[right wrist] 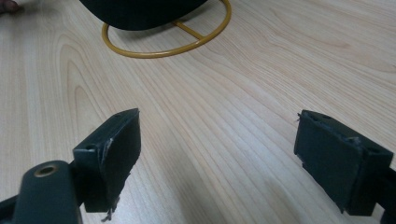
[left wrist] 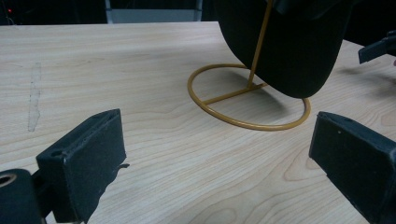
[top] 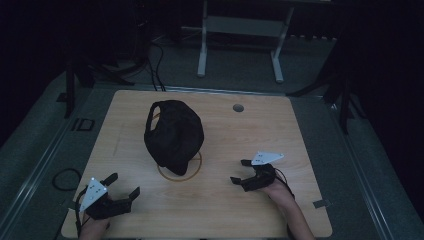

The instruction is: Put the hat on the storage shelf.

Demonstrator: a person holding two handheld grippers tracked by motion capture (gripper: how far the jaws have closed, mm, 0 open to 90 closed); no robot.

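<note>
We look along the right gripper (right wrist: 219,158), whose two black fingers (right wrist: 112,154) rise from the bottom of the view, spread wide with bare wood between them. Neither touches anything, and their pads look worn and frayed at the edges. Beneath them lies the light wooden desk (right wrist: 261,70), its grain running in long curved bands. Farther off, well apart from the fingers, a yellow wire ring (right wrist: 163,49) rests flat on the desk, with a straight yellow bar crossing inside it. Above the ring hangs the underside of a black cap (right wrist: 140,11), shading part of the ring.
</note>
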